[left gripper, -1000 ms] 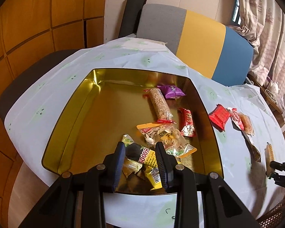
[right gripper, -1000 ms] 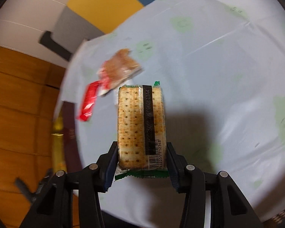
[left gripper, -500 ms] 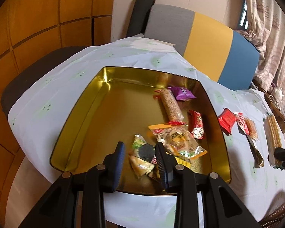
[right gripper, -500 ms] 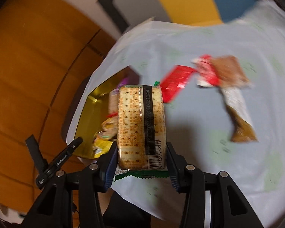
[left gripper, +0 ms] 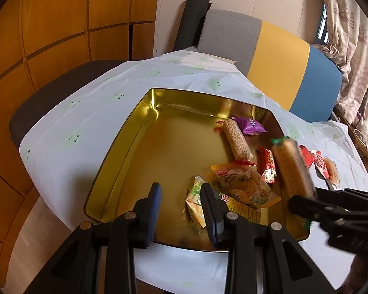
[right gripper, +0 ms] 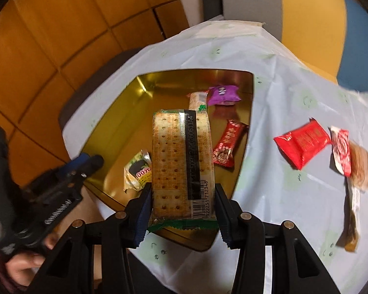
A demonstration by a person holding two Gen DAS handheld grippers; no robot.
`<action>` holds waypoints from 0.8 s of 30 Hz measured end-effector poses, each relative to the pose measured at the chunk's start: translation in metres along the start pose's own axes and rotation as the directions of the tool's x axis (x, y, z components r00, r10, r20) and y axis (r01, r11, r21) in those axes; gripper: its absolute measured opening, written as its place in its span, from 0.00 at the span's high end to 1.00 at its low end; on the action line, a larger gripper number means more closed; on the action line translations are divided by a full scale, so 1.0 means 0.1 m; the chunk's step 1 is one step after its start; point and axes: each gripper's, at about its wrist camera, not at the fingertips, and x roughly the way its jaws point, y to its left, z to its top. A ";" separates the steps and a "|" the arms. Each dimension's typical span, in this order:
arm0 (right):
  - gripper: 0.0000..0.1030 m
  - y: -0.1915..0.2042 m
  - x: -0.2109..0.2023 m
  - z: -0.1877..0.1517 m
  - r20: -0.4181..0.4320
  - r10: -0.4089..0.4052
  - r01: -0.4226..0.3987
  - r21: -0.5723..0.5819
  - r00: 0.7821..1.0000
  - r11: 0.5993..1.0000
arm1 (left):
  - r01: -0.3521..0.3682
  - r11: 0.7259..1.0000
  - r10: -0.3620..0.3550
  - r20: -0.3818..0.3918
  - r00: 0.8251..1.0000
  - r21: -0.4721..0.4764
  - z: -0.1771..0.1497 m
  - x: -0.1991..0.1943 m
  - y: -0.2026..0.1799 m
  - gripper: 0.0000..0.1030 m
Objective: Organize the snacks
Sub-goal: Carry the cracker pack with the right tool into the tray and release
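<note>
A gold tin (left gripper: 159,147) sits on the pale tablecloth and holds several snacks: a purple packet (left gripper: 251,125), a long grain bar (left gripper: 236,142), a red candy (left gripper: 267,166), an orange bag (left gripper: 245,183) and a yellow-green packet (left gripper: 196,201). My right gripper (right gripper: 182,188) is shut on a cracker pack (right gripper: 179,161) and holds it above the tin's near right part; in the left wrist view that pack (left gripper: 293,169) is blurred. My left gripper (left gripper: 181,188) hovers over the tin's near edge, its jaws a little apart with nothing between them.
On the cloth to the right of the tin lie a red packet (right gripper: 302,142), a red-and-white packet (right gripper: 342,152), a brown cake (right gripper: 360,166) and a long packet (right gripper: 353,215). A grey, yellow and blue chair (left gripper: 277,56) stands behind the table. A wood-panelled wall is on the left.
My right gripper has swung the cracker pack from over the bare cloth to above the tin, rolling as it went. My left gripper has drifted a little to the left of the packets.
</note>
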 end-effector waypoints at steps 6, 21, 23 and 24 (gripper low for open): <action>0.53 0.02 0.14 -0.02 -0.021 -0.049 0.048 -0.042 0.999 0.998 | 0.004 1.000 -0.004 -0.008 1.000 0.000 -0.01 0.02 0.00 0.68; 0.53 0.09 0.07 -0.06 -0.013 -0.032 0.030 -0.086 0.999 0.996 | 0.002 1.000 -0.002 -0.013 1.000 0.002 -0.05 0.03 -0.01 0.68; 0.62 0.11 0.07 -0.08 -0.017 -0.031 0.029 -0.107 0.999 0.994 | 0.004 1.000 -0.004 -0.016 1.000 -0.001 -0.06 0.04 0.00 0.68; 0.65 0.12 0.07 -0.08 -0.020 -0.037 0.034 -0.113 0.999 0.993 | 0.003 1.000 -0.003 -0.016 1.000 -0.003 -0.06 0.04 0.01 0.68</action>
